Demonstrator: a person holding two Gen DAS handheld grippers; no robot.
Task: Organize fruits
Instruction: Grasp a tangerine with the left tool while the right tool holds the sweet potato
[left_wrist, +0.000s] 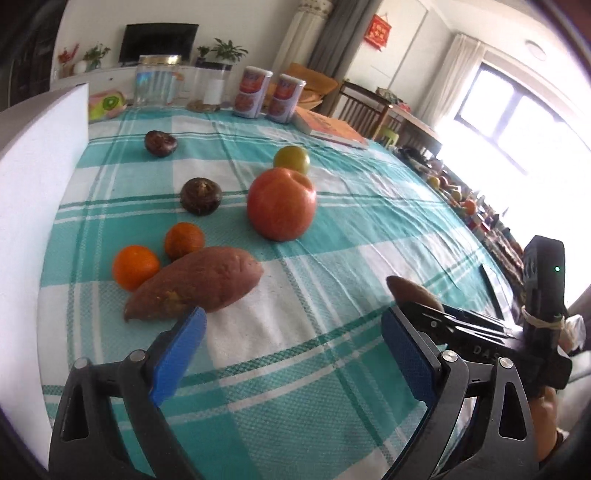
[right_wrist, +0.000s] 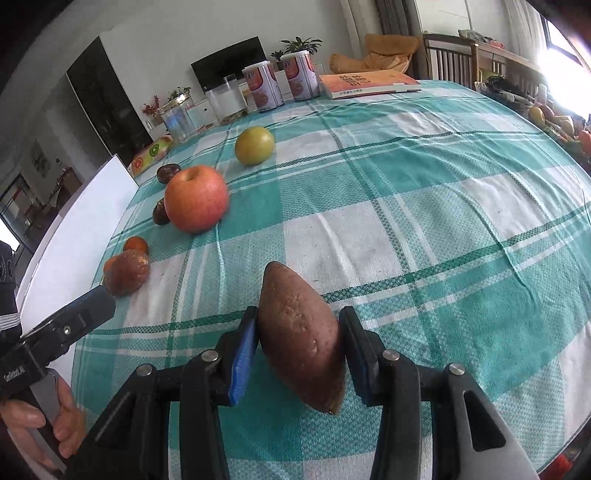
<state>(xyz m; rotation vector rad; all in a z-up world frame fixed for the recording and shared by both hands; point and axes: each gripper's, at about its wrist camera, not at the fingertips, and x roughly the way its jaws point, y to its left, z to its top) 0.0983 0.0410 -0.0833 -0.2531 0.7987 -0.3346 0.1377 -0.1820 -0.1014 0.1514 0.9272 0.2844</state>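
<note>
Sweet potato (right_wrist: 301, 343) clamped in downward-tilted right claw (right_wrist: 297, 354).

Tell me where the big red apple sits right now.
In the left wrist view the red apple stands mid-table on the checked cloth, just in front of the yellow-green fruit, with a dark brown fruit to its left.

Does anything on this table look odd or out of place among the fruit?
Yes: two sweet potatoes sit among the fruit. One lies on the checked cloth beside the oranges; the other sweet potato is clamped in the right gripper. They are vegetables. Nothing looks spilled or broken.
</note>
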